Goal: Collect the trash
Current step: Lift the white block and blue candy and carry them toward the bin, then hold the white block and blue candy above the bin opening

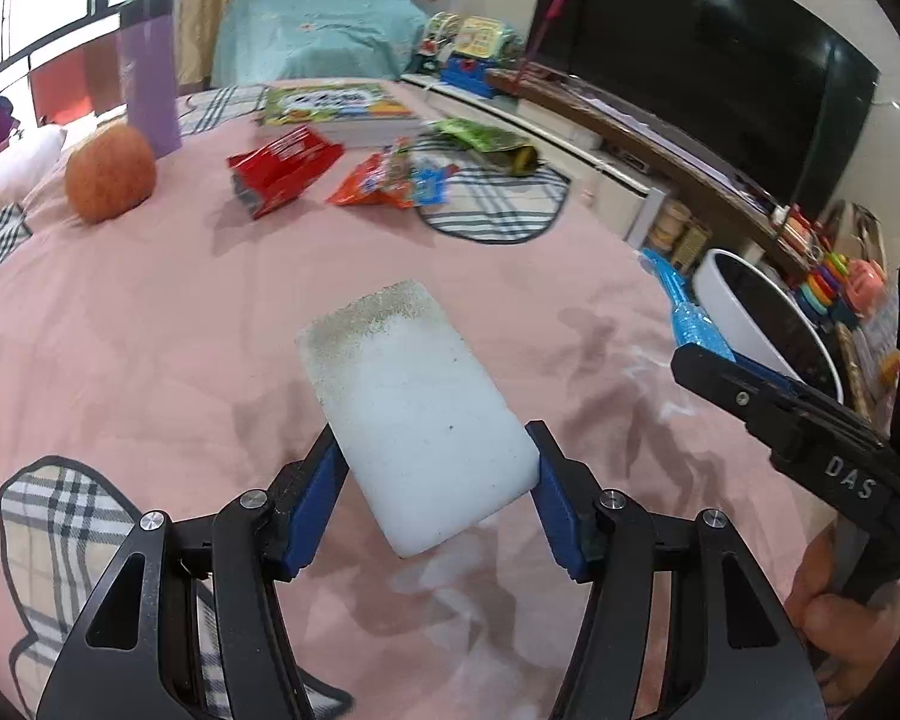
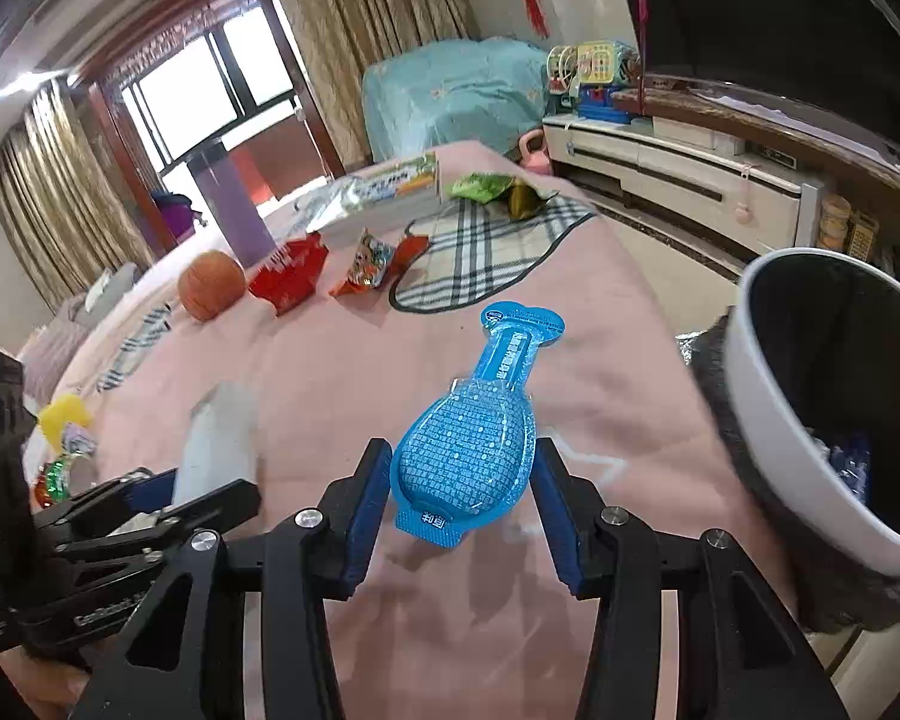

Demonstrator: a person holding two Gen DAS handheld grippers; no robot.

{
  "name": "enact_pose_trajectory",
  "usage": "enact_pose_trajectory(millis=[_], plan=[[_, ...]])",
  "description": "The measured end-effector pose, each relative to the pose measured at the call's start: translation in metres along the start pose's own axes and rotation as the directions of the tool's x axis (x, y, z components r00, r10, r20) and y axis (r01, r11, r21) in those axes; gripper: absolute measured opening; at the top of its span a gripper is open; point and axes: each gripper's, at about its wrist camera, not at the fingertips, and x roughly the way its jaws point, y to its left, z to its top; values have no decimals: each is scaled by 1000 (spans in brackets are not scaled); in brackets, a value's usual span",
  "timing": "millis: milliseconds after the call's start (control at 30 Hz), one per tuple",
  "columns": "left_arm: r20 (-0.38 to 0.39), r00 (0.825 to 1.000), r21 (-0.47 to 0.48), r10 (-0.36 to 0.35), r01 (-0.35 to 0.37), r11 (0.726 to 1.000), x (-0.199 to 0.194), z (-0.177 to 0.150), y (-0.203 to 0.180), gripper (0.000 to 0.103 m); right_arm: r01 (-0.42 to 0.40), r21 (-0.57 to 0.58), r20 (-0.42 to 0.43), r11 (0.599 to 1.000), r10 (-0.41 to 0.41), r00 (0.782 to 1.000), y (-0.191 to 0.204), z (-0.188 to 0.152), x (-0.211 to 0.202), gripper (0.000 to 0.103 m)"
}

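A white rectangular foam sponge (image 1: 417, 414) is clamped by the left gripper (image 1: 435, 483). A blue bottle-shaped plastic pack (image 2: 471, 438) is clamped by the right gripper (image 2: 459, 507); the white round bin (image 2: 768, 420) at three o'clock could be missed if release is early.

Both grippers (image 1: 438, 480) (image 2: 459, 498): black angular linkages, silver screws, blue finger pads (image 1: 555, 498) (white "DAS" lettering on one)

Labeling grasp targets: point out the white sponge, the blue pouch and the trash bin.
white sponge (image 1: 414, 408), left wrist view, middle of its top face.
blue pouch (image 2: 465, 456), right wrist view, its wide body.
trash bin (image 2: 774, 420), right wrist view, white outer wall.
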Motion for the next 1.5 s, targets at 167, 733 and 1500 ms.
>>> enact_pose_trajectory(millis=[167, 733, 1500], plan=[[-2, 1000, 39, -27, 27, 999, -6, -1, -22, 59, -9, 19, 46, 1000, 8, 999, -11, -1, -28, 48], [4, 994, 189, -107, 104, 976, -16, 9, -109, 59, 36, 101, 161, 994, -52, 986, -60, -5, -95, 48], [-56, 983, 317, -174, 182, 931, 16, 34, -199, 59, 108, 210, 179, 972, -147, 973, -141, -4, -122, 48]])
